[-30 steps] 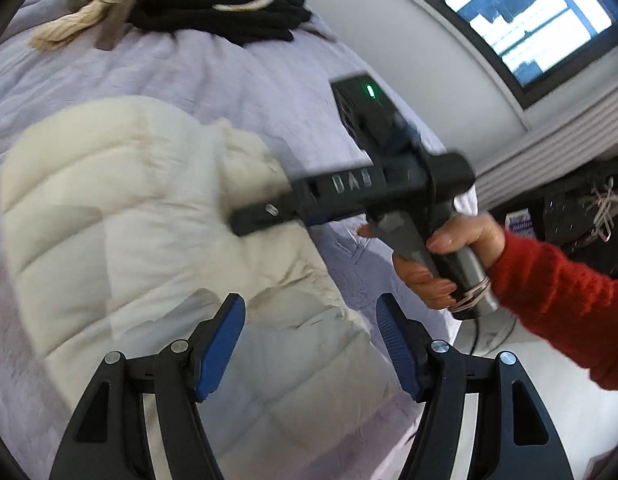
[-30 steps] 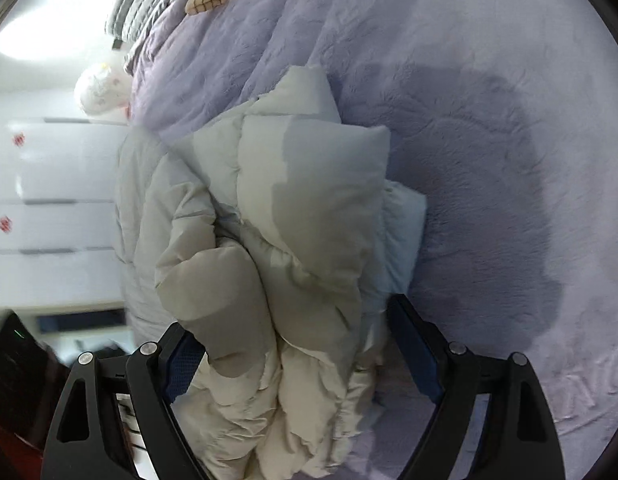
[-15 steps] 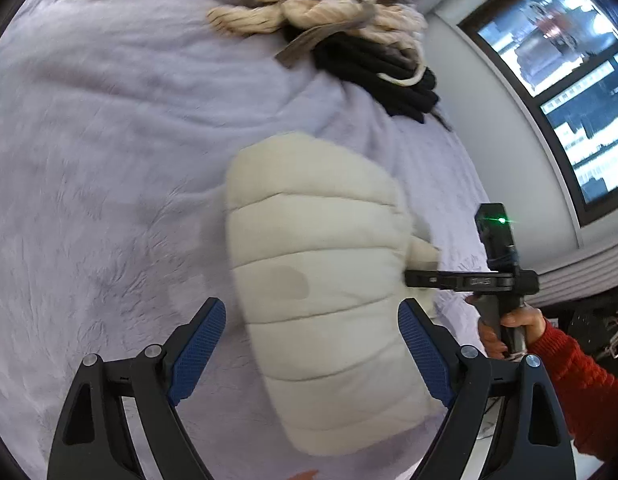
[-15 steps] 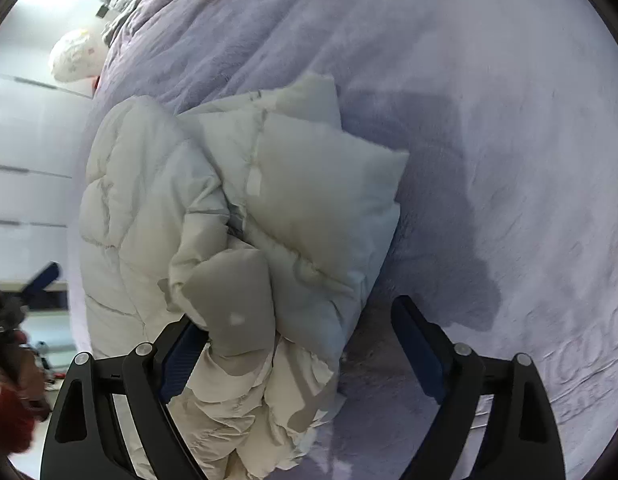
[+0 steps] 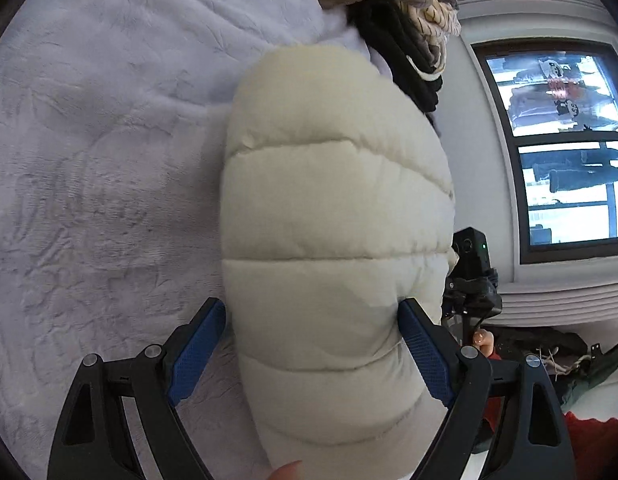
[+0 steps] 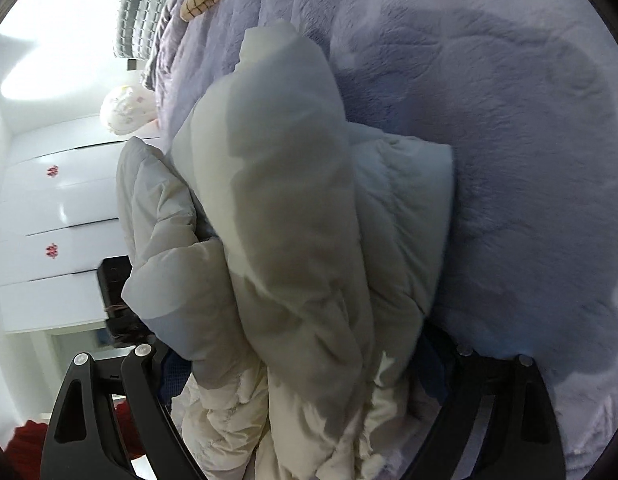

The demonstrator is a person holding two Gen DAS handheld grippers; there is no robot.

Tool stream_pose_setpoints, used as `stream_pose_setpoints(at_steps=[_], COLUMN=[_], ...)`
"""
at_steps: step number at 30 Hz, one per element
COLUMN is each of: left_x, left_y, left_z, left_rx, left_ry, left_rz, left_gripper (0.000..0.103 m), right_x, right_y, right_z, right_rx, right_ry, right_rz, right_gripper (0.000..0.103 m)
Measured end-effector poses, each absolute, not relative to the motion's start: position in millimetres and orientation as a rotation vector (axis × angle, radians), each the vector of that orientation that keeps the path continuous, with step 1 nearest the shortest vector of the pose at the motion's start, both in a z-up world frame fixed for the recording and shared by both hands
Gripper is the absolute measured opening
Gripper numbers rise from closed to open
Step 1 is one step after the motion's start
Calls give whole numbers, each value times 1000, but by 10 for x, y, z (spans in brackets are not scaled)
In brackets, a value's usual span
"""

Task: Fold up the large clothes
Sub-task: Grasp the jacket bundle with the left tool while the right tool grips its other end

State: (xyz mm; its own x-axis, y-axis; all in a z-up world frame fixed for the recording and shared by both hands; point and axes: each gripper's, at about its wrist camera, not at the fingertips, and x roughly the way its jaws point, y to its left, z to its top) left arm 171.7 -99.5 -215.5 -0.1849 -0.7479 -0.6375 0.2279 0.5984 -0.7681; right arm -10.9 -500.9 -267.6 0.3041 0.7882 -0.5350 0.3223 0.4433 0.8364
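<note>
**Cream puffer jacket bundled on the bed, both claws spread around it**

The cream quilted puffer jacket (image 5: 333,240) lies on a lavender plush bedspread (image 5: 101,128), folded into a thick bundle. In the left wrist view it reads as a smooth, rounded block of stitched bands. The right wrist view shows what that side hides: the jacket (image 6: 293,240) is layered and rumpled, with one puffy fold standing up over another and crumpled fabric spilling toward the camera.

The left claw (image 5: 311,344) straddles the near part of the bundle. Its jaws have just been opening and now stand wide; the right blue pad touches the jacket's side, the left pad sits just beside it, with no clamping visible. The right claw (image 6: 297,364) is also spread wide around the jacket, its pads mostly buried behind the folds, so I cannot tell whether they press on the fabric.

Only the left view shows the other gripper's black camera housing (image 5: 475,276) just past the jacket's right edge, a fingertip and red sleeve (image 5: 589,440) below it, a window (image 5: 565,140), and a pile of black and striped cream clothes (image 5: 409,40) touching the jacket's far end. Only the right view shows white drawer fronts (image 6: 49,240) beyond the bed's edge.

To the left of the bundle in the left view, and to the right of it in the right view, the bedspread lies open. On the opposite side the bed ends close to the jacket.
</note>
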Motion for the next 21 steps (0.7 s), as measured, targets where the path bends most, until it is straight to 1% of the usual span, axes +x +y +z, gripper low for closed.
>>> stream_pose_setpoints(at_steps=[6,10,12,14,17,21], left_x=[1638,1552,1498,1440,1367,1309], left_y=[-1259,-1414,-1462,-1486,-1540,-1652], left_z=[-2170,-2104,-2042,-1970,-1881,-1764], left_rx=[-357,-237,-186,-150,-102,-67], left_ry=[1496,1467,1440,1418,1398,1386], left_rz=[-889,-828,-798,-777,-768,-761], left_gripper=[89,89,89,89,89,89], right_x=[-7,88,74,34,-21,-54], right_y=[-4909,-4702,-4664,-4648,-4617,-4557], right_z=[-2734,-2793,-2785,-2744,-2667,-2551], right_rx=[1152,1165,1170,1181,1176,1172], right_ry=[1275,1280,1278,1269,1256,1241], right_rz=[436,426,414,401,393,410], right_gripper=[92,91,83,71,60,58])
